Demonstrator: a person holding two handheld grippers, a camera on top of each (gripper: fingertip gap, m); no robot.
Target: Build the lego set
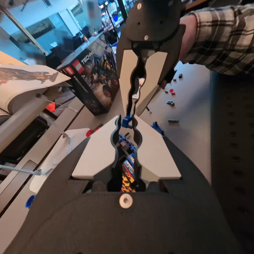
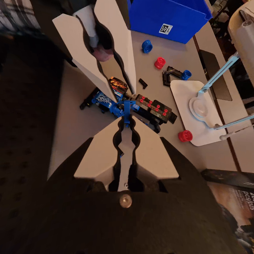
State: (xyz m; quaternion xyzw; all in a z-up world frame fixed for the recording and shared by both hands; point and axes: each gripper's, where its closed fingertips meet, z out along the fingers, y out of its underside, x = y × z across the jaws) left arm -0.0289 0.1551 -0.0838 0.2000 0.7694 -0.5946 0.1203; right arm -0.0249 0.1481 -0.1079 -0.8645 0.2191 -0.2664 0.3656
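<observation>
- Right gripper (image 2: 126, 121) fingers are pinching a blue connector piece (image 2: 126, 110) at their tips.
- Left gripper (image 2: 124, 98) fingers are narrowly gripping the half-built truck (image 2: 154, 108), beside that piece.

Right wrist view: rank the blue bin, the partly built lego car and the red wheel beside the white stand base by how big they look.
1. blue bin, cut off by the frame
2. partly built lego car
3. red wheel

The bin sits farthest away, so its lead is safe.
</observation>
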